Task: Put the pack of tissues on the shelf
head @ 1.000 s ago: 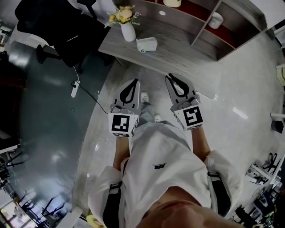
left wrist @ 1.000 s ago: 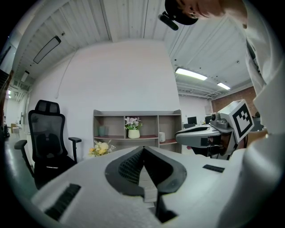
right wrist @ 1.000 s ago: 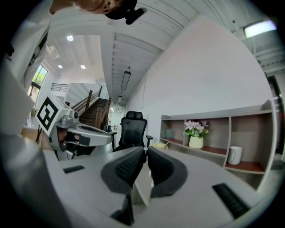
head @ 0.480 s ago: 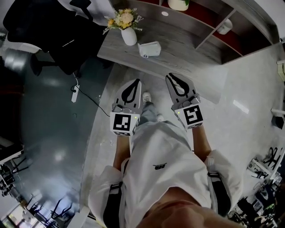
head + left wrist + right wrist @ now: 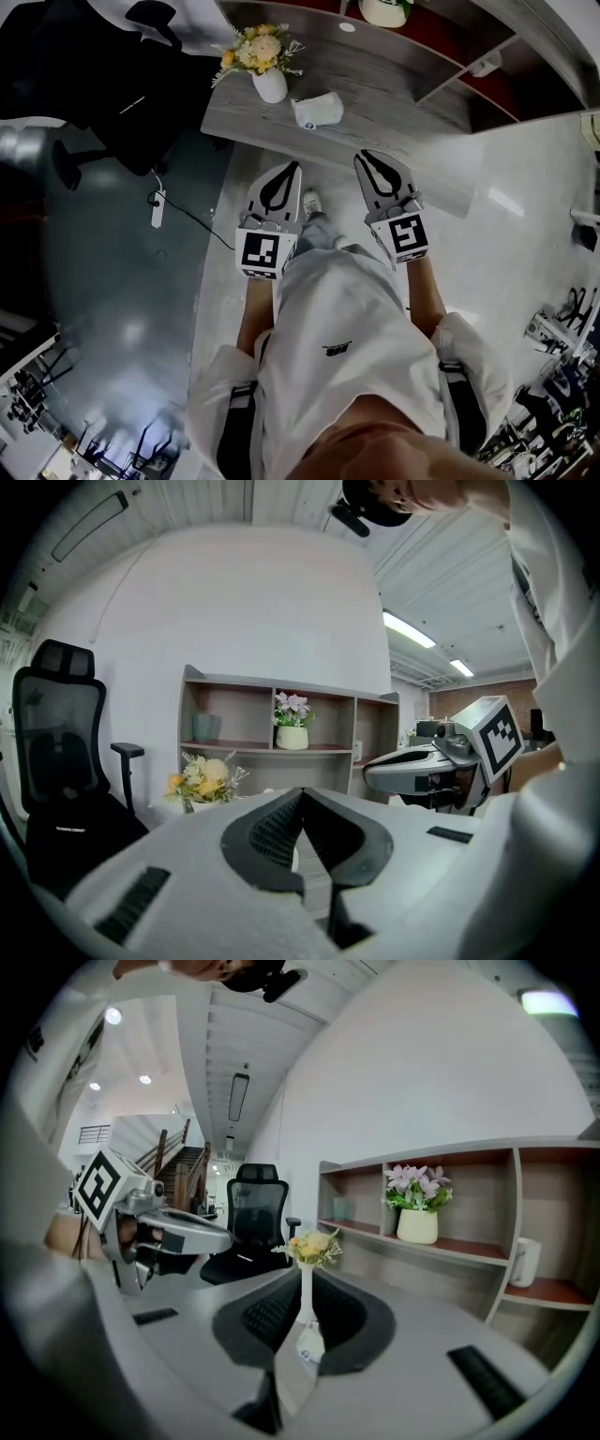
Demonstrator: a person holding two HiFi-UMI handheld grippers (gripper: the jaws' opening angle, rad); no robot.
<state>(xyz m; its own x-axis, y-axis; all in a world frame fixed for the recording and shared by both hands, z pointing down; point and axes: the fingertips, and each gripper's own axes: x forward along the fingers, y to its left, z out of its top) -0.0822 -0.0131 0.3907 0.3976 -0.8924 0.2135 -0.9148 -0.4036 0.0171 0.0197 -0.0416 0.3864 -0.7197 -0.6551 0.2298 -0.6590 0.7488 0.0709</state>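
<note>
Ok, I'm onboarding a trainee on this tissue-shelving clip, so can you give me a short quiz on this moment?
1. True or false: the pack of tissues lies on the desk beside the vase of flowers.
2. What stands on the shelf? A potted plant; B laptop; C kettle.
3. How do the jaws of the left gripper and right gripper stand?
Key: 1 true. 2 A. 3 Both shut, nothing held.
</note>
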